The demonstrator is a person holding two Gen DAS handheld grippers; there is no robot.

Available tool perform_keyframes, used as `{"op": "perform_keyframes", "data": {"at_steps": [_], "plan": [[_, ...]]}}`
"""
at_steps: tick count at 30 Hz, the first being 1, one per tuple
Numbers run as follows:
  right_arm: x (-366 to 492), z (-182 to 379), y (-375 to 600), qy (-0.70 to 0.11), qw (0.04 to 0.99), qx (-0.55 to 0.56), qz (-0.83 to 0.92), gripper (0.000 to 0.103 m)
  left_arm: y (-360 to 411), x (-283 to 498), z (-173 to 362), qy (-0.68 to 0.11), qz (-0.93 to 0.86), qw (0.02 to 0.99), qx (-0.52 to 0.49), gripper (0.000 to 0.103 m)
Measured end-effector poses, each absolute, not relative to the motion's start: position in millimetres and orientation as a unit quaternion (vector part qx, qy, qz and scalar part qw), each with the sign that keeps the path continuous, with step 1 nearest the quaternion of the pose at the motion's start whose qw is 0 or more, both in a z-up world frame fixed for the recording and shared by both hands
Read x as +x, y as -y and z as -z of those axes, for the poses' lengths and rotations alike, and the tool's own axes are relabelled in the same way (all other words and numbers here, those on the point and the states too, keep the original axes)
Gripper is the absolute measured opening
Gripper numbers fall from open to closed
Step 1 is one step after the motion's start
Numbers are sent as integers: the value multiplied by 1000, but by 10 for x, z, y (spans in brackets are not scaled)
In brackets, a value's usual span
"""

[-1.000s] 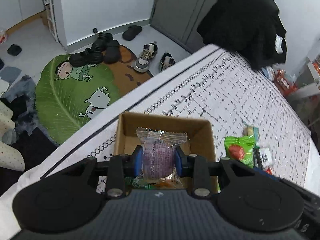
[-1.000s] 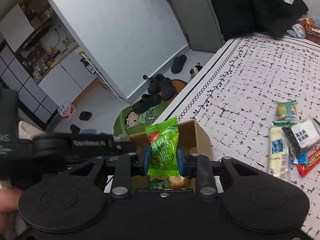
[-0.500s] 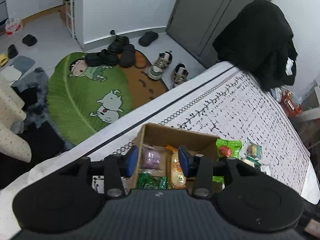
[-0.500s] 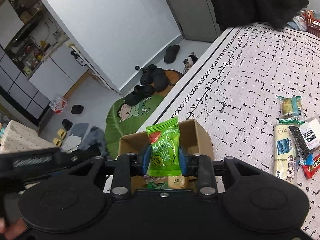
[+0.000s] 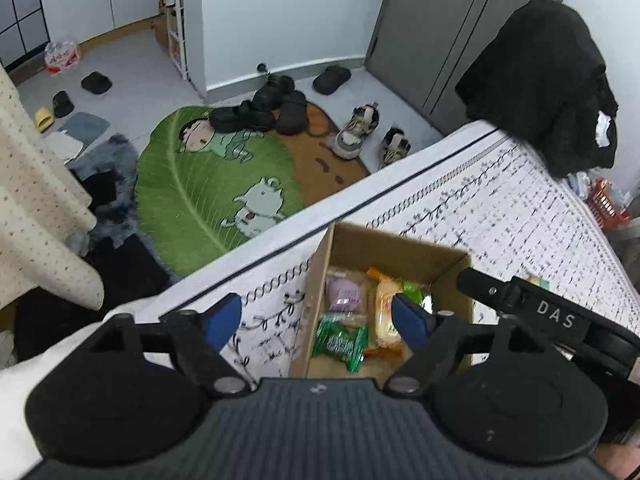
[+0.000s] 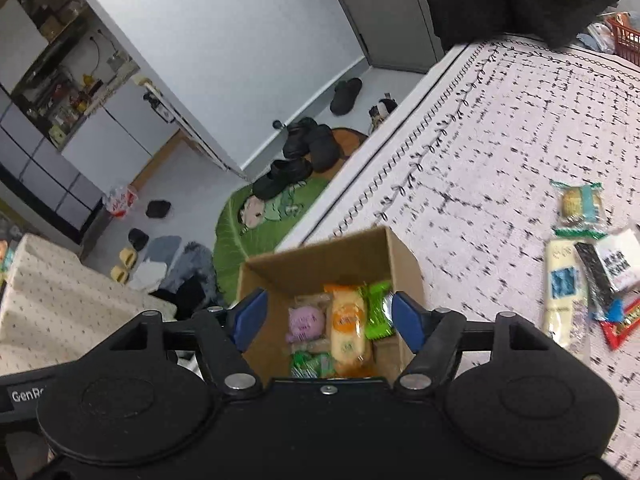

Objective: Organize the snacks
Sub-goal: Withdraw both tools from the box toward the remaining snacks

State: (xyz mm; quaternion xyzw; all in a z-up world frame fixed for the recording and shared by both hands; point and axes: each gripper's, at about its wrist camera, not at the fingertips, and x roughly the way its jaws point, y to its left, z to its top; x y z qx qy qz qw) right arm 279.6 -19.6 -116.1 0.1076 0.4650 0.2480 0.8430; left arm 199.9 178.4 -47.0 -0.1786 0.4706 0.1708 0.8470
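Note:
An open cardboard box (image 5: pixel 400 246) (image 6: pixel 320 262) sits near the table edge. In it lie a purple wrapped snack (image 5: pixel 345 293) (image 6: pixel 306 322), an orange pack (image 5: pixel 385 312) (image 6: pixel 347 326), a dark green pack (image 5: pixel 340 342) and a bright green pack (image 6: pixel 378 308). My left gripper (image 5: pixel 318 320) is open and empty, above the box's near left side. My right gripper (image 6: pixel 326 320) is open and empty, right above the box. The right gripper's body (image 5: pixel 536 316) shows in the left wrist view beside the box.
Several loose snacks (image 6: pixel 580 276) lie on the patterned tablecloth (image 6: pixel 500 128) to the right of the box. The table edge runs just left of the box. A green rug (image 5: pixel 216 192) and shoes (image 5: pixel 356 136) lie on the floor below. A black coat (image 5: pixel 548 92) hangs at the table's far end.
My left gripper let the purple snack fall into the box, opened and drew back up. My right gripper opened and the bright green pack dropped into the box.

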Motion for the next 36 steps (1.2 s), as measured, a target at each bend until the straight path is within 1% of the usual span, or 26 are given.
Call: {"op": "perform_keyframes", "data": {"at_steps": [4, 7, 8, 10, 12, 17, 27, 31, 36], "plan": [[2688, 1197, 290, -478, 838, 102, -244, 71, -1713, 1934, 493, -479, -175, 843, -171, 83], [2621, 1189, 406, -479, 839, 108, -234, 80, -1640, 1873, 490, -480, -173, 845, -163, 91], [2605, 1182, 448, -479, 839, 109, -233, 80, -1612, 1864, 490, -482, -172, 844, -160, 93], [2595, 1173, 526, -480, 840, 105, -228, 80, -1550, 1844, 491, -483, -178, 844, -151, 100], [2582, 1157, 605, -478, 843, 108, -223, 80, -1504, 1806, 479, -481, -174, 845, -158, 103], [2564, 1113, 765, -466, 852, 104, -216, 81, -1313, 1738, 453, -475, -168, 851, -151, 103], [2496, 1086, 1086, -473, 845, 81, -236, 82, -1010, 1638, 470, -476, -175, 848, -156, 103], [2503, 1089, 1281, -471, 848, 82, -229, 88, -842, 1627, 457, -476, -166, 849, -158, 103], [2498, 1082, 1553, -468, 851, 84, -225, 89, -657, 1632, 477, -482, -157, 845, -171, 103]]}}
